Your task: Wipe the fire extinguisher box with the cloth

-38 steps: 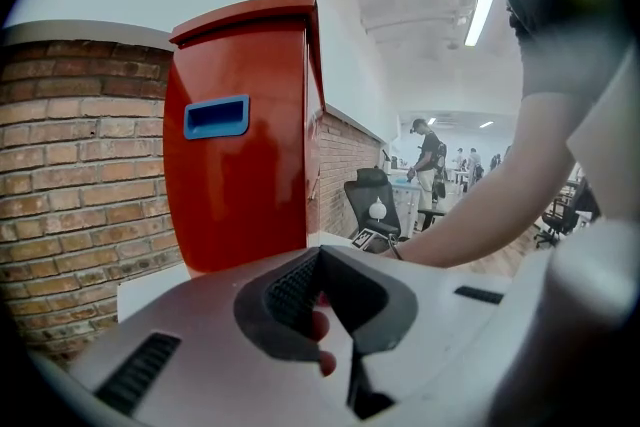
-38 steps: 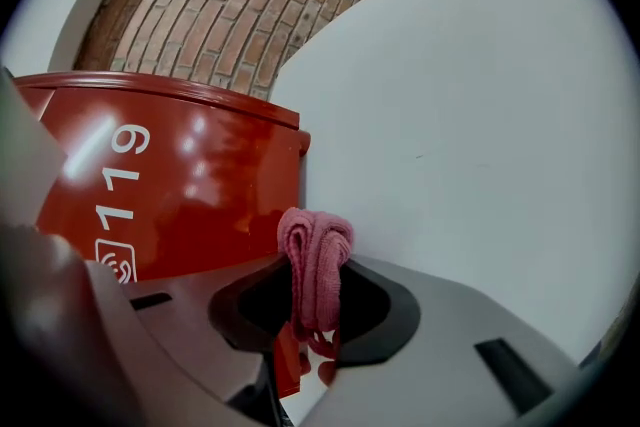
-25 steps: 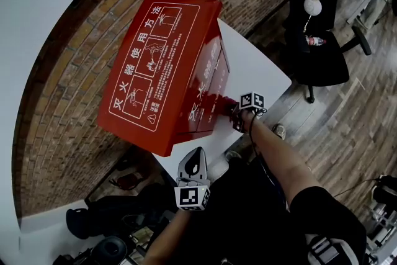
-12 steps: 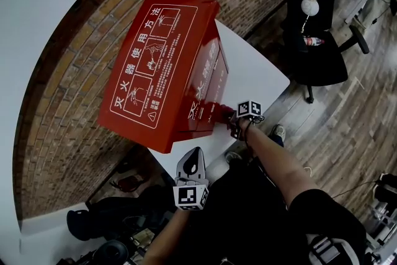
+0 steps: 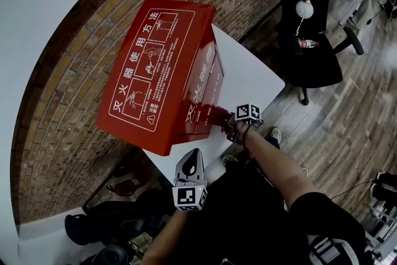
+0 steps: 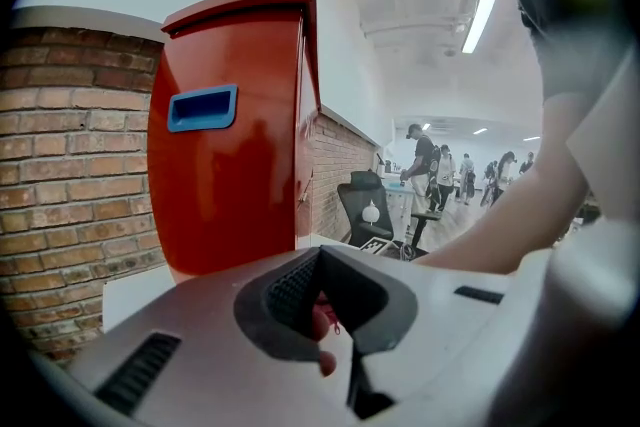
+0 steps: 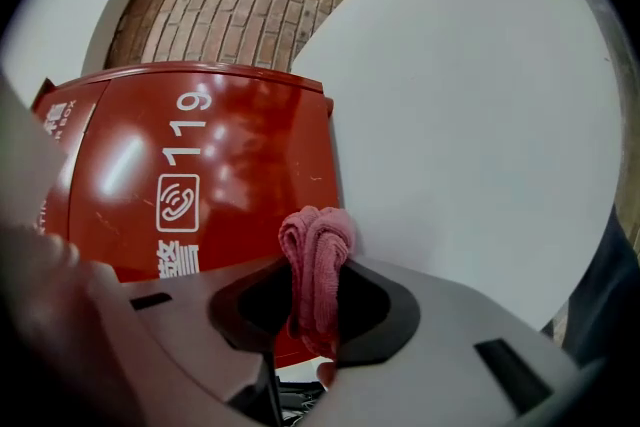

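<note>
Fire extinguisher box (image 5: 155, 71) | "119" front | 灭火器使用方法 lid | cloth (image 7: 318, 233) in right tongs (image 7: 315, 267)

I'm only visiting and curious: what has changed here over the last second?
The right gripper, shut on the cloth, slid a little along the red front of the box, toward the person. Nothing was taken hold of or let go. The left gripper stayed low, clear of the box, and the box stayed put on the table.
</note>
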The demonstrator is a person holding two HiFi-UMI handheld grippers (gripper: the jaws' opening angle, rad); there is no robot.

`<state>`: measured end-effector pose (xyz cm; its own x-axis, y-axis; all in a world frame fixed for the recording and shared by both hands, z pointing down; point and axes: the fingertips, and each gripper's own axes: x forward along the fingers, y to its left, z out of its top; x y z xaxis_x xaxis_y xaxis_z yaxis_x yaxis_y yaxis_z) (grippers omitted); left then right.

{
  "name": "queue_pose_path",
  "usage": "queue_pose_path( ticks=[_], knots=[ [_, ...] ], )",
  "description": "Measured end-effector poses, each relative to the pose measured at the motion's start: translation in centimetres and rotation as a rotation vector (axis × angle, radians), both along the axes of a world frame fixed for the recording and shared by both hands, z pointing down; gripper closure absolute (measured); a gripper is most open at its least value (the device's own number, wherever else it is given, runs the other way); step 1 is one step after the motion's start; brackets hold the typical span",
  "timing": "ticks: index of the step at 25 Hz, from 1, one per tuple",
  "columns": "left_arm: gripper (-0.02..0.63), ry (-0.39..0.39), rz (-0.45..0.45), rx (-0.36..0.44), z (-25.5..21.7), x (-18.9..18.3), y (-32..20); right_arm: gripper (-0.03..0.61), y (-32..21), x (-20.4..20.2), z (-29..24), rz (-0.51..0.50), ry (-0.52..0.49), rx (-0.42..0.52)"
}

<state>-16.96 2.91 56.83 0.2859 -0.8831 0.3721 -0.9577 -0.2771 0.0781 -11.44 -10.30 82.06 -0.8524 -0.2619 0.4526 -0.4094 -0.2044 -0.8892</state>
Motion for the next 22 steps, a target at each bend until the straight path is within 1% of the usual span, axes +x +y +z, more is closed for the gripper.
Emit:
queue_pose_path(
  ticks=[12, 22],
  knots=[
    [0.586, 0.022, 0.010, 0.007, 0.2, 0.6, -0.6, 0.472, 0.1, -0.2, -4.8, 0.016, -0.083, 0.025],
    [0.586, 0.031, 0.034, 0.016, 0.2, 1.3, -1.0, 0.472, 0.5, -0.4, -10.1, 0.032, -0.161, 0.046]
  ],
)
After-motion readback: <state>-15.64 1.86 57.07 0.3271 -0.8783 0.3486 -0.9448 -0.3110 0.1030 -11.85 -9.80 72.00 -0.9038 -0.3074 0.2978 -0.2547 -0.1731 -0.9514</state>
